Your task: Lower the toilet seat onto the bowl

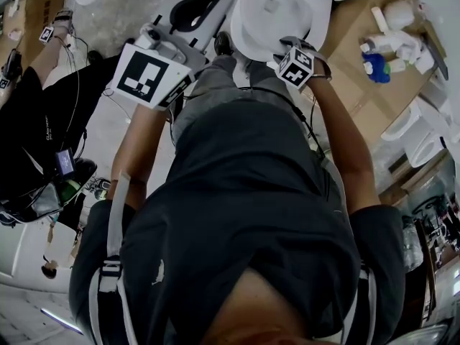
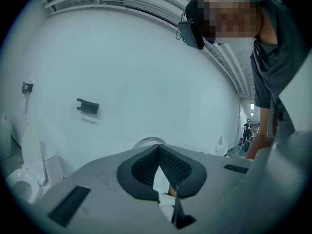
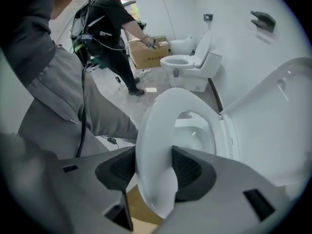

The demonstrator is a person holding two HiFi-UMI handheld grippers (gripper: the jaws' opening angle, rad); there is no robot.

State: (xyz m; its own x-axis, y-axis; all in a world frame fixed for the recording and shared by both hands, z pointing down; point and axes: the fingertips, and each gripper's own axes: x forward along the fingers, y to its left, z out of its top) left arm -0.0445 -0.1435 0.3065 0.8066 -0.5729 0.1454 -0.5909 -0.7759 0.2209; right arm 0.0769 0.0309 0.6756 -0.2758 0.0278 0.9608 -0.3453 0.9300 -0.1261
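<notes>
Toilet seat (image 3: 161,116) sits between the right hand-held gripper's (image 3: 154,165) parted jaws

A plain white wall (image 2: 146,72) ran behind, with a dark bracket (image 2: 87,106) fixed to it. The floor (image 1: 122,13) was bare and grey, concrete I think. A spare toilet (image 3: 187,62) stood against the wall, a cardboard box (image 3: 148,52) beside it.

Toilet seat (image 1: 244,29) near rim partly behind the right claw (image 1: 286,47)
</notes>
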